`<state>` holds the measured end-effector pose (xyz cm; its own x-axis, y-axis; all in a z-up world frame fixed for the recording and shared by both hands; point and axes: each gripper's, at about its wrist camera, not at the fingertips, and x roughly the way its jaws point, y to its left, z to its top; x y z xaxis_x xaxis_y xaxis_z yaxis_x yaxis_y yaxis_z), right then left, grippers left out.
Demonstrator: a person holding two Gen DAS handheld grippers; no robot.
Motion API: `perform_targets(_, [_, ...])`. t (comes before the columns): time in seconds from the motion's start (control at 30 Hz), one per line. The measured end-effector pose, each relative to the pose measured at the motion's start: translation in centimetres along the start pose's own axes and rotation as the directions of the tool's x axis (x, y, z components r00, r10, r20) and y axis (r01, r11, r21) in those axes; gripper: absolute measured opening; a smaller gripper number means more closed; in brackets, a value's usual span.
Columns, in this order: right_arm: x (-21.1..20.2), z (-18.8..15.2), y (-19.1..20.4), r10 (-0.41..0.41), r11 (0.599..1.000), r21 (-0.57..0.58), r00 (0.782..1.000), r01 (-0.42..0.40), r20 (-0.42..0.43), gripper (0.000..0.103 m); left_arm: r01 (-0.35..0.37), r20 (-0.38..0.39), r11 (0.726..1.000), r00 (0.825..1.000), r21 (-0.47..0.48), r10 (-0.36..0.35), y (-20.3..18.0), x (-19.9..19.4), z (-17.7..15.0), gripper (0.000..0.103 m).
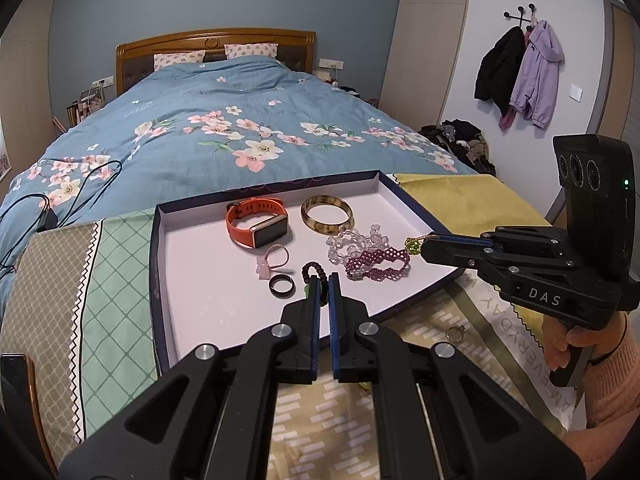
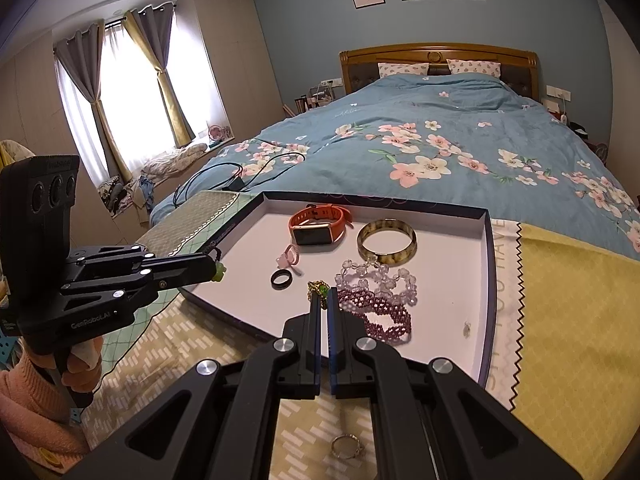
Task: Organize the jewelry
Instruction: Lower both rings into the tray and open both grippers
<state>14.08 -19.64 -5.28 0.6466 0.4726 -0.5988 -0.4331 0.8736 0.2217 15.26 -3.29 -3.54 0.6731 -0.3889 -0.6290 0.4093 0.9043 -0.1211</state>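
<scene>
A white tray with a dark blue rim (image 1: 157, 264) (image 2: 486, 280) lies on cloths at the foot of the bed. My left gripper (image 1: 325, 280) (image 2: 214, 268) is shut on a dark bead bracelet (image 1: 310, 270) with a green charm (image 2: 219, 273), just over the tray's near edge. My right gripper (image 2: 324, 300) (image 1: 424, 249) is shut on a small gold ornament with a green stone (image 2: 319, 289) (image 1: 413, 246), above the purple bead bracelet (image 1: 378, 266) (image 2: 384, 316). In the tray lie an orange smartwatch (image 1: 256, 220), an amber bangle (image 1: 327, 214), a clear crystal bracelet (image 1: 356, 242), a pink ring (image 1: 274, 260) and a black ring (image 1: 282, 285).
A thin ring (image 1: 455, 333) (image 2: 346, 446) lies on the patterned cloth outside the tray, near its front edge. A yellow cloth (image 2: 568, 320) spreads to the right. A charger and cables (image 1: 48, 216) lie on the floral duvet to the left. A person's hand (image 1: 568, 344) holds each gripper handle.
</scene>
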Motion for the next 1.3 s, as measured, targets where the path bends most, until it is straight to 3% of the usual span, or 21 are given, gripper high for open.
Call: perform_targets(1.3, [4.5, 0.5, -1.5, 0.021, 0.999, 0.031, 0.996, -0.019, -0.088, 0.002, -0.033, -0.070, 0.999, 0.997, -0.033, 0.030, 1.6, 5.0, 0.5, 0.004])
